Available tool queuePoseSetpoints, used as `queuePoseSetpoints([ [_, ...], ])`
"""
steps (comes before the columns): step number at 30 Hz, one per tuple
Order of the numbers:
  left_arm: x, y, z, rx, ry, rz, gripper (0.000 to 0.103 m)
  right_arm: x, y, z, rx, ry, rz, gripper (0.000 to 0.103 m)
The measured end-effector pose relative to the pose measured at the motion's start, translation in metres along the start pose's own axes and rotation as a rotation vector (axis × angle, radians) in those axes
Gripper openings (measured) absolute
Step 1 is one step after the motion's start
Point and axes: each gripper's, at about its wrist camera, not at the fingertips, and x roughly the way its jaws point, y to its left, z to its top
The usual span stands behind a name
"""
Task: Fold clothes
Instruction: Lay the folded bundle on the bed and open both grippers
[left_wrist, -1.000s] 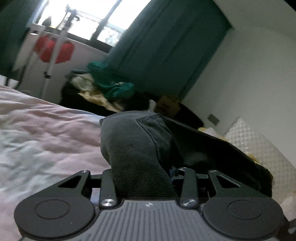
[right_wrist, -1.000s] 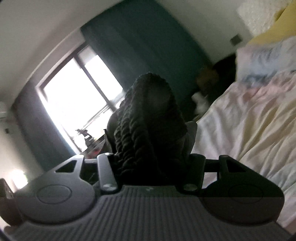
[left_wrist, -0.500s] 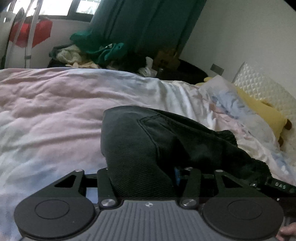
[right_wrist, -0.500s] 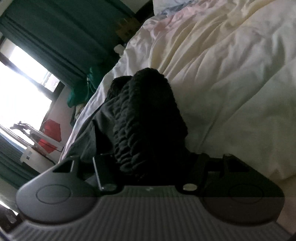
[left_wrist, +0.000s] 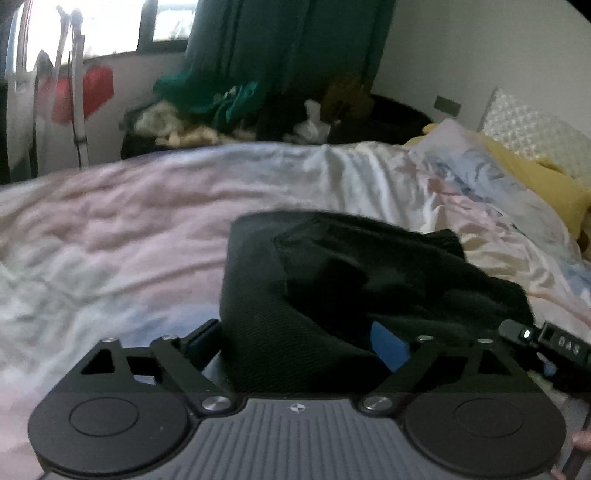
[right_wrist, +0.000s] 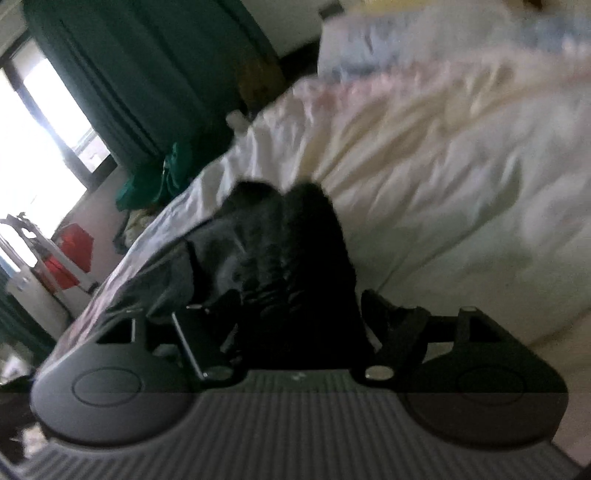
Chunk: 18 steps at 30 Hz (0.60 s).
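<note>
Right now both grippers have their fingers spread apart, with a dark garment (left_wrist: 369, 280) lying between them on the bed (left_wrist: 110, 236).

From the left wrist camera, the left gripper (left_wrist: 295, 343) fills the bottom of the frame, its linkages swung outward and a blue pad showing on the right-hand finger. The ribbed dark cloth sits loosely in the gap; I cannot tell whether either finger touches it. The garment runs from the lower centre toward the right, resting on the pale pink bedcover. At the lower right edge, part of the right gripper (left_wrist: 546, 341) pokes in just beside the cloth. Further back, in the upper right, lie a yellow pillow (left_wrist: 535, 177) and a patterned pillow (left_wrist: 472, 166). A green curtain (left_wrist: 280, 48) hangs at top centre, with a heap of clothes (left_wrist: 207, 110) below it.

From the right wrist camera, which is blurred and tilted, the right gripper (right_wrist: 295, 325) is likewise parted, with a bunched, knit-textured part of the garment (right_wrist: 291, 254) rising between its fingers at centre. The cream bedcover (right_wrist: 443, 177) fills the right side, and a bright window (right_wrist: 40, 147) is at the left.
</note>
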Motion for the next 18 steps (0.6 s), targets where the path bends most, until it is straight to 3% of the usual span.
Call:
queuePoseSetpoints([
  [7, -0.109, -0.022, 0.006, 0.082, -0.136, 0.036, 0.103, -0.079, 0.029, 0.004, -0.149, -0.135, -0.018, 0.075],
  [13, -0.208, -0.045, -0.007, 0.138, -0.248, 0.037, 0.103, -0.148, 0.054, 0.001, -0.215, -0.148, 0.071, 0.075],
  [16, -0.248, -0.053, -0.026, 0.109, -0.29, 0.048, 0.103, -0.184, 0.067, 0.001, -0.262, -0.164, 0.12, 0.075],
  [18, -0.268, -0.056, -0.038, 0.082, -0.302, 0.046, 0.103, -0.207, 0.076, 0.001, -0.307, -0.194, 0.127, 0.087],
])
